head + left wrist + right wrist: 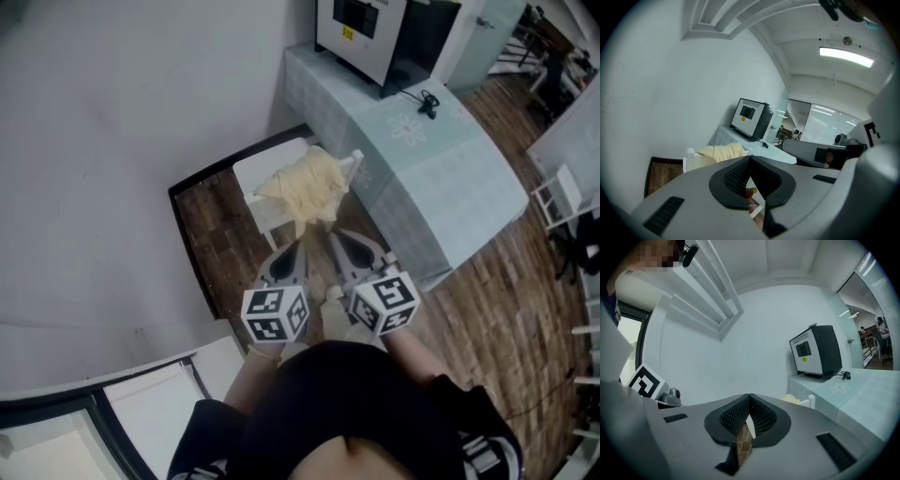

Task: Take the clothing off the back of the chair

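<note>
Ahead of the closed, empty left tool (297, 247) and right tool (336, 239) hangs clothing (306, 186).

The right gripper (750, 397) at lower centre has its jaws together, empty. A boxy machine (816, 352) stands on the table (865, 397) at right.

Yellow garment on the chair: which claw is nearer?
Left, narrowly. In the head view the left claw sits just short of the garment, under its hanging edge; the right claw is alongside, slightly off to the right.
</note>
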Available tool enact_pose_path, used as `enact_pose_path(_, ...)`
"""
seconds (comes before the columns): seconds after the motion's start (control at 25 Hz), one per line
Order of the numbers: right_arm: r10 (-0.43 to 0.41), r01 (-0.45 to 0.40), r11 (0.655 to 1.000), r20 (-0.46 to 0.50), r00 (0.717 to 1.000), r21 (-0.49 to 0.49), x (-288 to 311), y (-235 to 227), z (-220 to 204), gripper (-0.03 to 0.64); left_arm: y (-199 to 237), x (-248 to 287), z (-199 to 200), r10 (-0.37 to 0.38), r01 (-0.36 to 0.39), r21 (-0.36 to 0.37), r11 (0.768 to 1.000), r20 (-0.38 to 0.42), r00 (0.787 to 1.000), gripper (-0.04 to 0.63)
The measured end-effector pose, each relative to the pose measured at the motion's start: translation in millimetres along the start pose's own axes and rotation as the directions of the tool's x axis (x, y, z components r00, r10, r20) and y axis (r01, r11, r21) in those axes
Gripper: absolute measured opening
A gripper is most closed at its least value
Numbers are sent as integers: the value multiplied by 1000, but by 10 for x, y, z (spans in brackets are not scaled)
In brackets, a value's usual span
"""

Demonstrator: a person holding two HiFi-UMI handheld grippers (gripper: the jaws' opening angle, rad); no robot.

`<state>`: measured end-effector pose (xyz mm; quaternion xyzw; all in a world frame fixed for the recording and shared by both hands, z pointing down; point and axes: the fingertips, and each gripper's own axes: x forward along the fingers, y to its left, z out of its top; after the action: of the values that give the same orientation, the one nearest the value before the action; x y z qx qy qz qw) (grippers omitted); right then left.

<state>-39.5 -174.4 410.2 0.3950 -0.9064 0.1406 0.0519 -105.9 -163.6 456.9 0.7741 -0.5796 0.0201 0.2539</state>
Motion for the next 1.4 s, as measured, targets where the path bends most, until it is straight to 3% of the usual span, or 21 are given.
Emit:
enact_pose_path(0.8,153,-156,987,-62,986,-47,699,-736,215,12,125,878,308,158,-155,-51,987,47,986,-2)
enact_pose_path(1.4,202,-209,976,-115,973,-56,1128,-1090,82,12,508,1158,252,322,-312,-128,941,64,945,-2)
